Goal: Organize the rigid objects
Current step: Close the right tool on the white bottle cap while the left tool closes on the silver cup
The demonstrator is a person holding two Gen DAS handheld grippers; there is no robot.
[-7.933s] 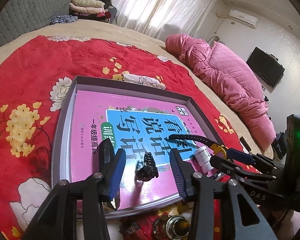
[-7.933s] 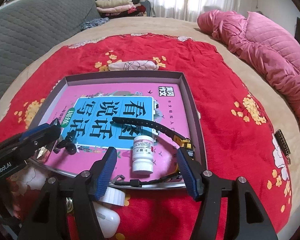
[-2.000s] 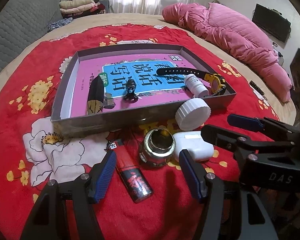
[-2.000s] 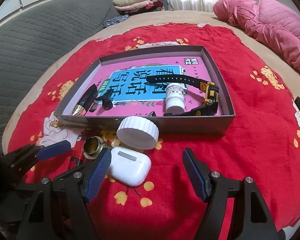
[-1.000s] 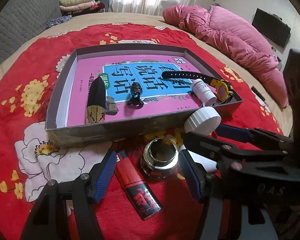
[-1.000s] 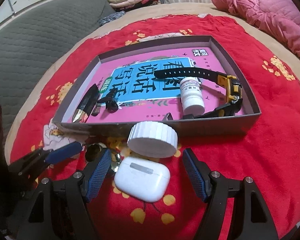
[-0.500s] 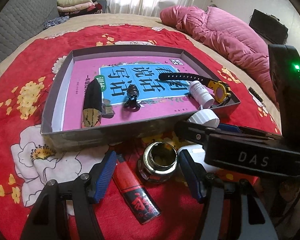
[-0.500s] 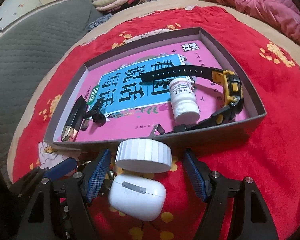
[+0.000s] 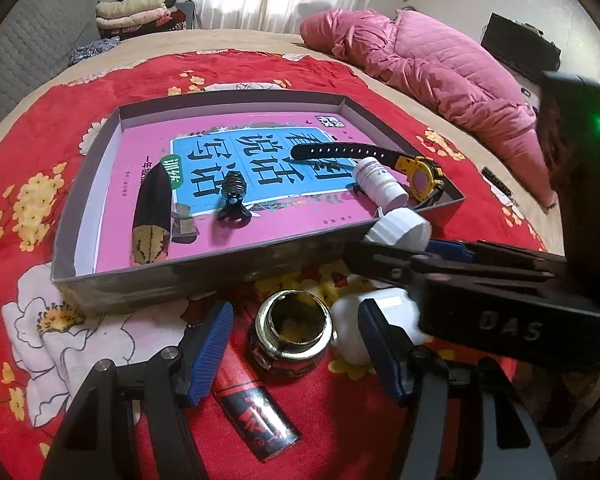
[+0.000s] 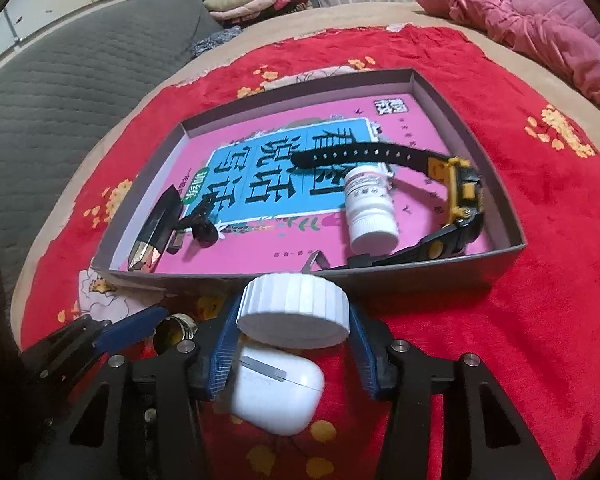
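Landmark: the grey tray (image 10: 500, 258) on the red blanket (image 10: 540, 320).

Already inside the tray, left to right:
- dark feather-shaped clip (image 9: 151, 216) at the left wall
- black claw clip (image 9: 233, 200) just right of it
- white pill bottle (image 10: 370, 210) lying on its side, right of centre
- yellow-and-black watch (image 10: 462, 192) at the right wall

Still outside, in front of the tray's near wall, left to right:
- red lighter (image 9: 256, 420)
- brass ring (image 9: 292, 330)
- white earbud case (image 10: 276, 388)
- white ribbed cap (image 10: 294, 310)

Left gripper (image 9: 296, 354): jaws held wide, nothing gripped; the brass ring sits between the pads, untouched.

Right gripper (image 10: 292, 346): jaws closing around the white ribbed cap, pads at or nearly at its sides; firm contact cannot be confirmed.

Judged roughly half done: four items placed, four left, with the cap apparently next.
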